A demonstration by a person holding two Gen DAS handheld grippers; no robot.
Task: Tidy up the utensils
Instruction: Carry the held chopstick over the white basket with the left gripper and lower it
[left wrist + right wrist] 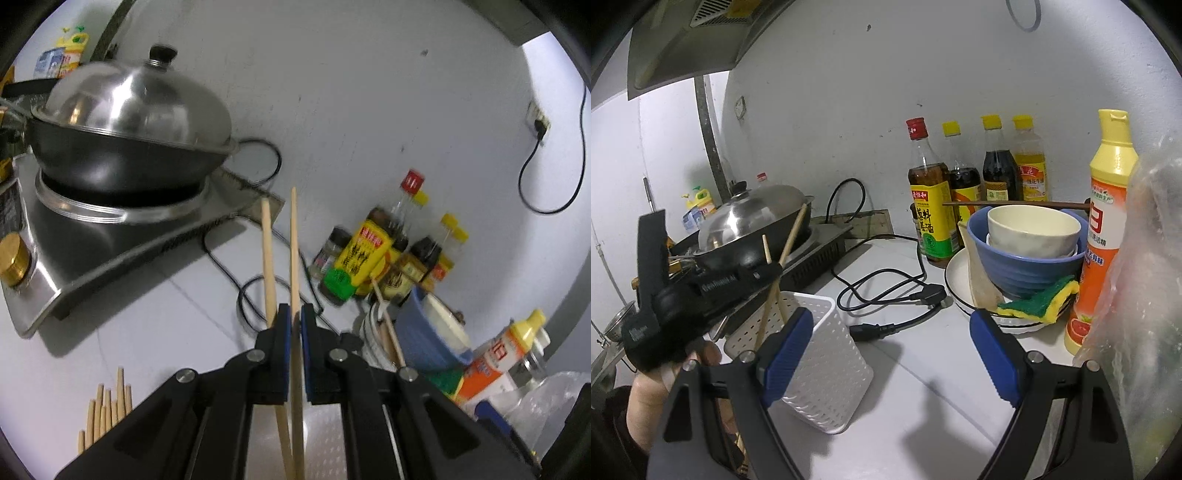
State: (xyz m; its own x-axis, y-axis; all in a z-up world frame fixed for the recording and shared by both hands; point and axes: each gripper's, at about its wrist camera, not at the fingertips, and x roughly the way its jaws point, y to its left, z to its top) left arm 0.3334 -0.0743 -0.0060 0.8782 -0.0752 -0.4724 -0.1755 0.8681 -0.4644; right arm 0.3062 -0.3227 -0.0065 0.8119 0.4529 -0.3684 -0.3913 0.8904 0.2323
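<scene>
My left gripper (293,314) is shut on two wooden chopsticks (294,251) that stick up past its blue pads. In the right wrist view the left gripper (768,269) holds the chopsticks (792,236) over a white perforated utensil holder (820,354), their lower ends inside it. More chopsticks (107,410) lie on the counter at lower left. My right gripper (890,350) is open and empty, with the holder by its left finger.
A lidded wok (125,129) sits on a steel stove at the left. Sauce bottles (975,184) stand by the wall. Stacked bowls (1030,251) on a plate with a sponge, a detergent bottle (1104,221) and a black power cable (886,291) are on the counter.
</scene>
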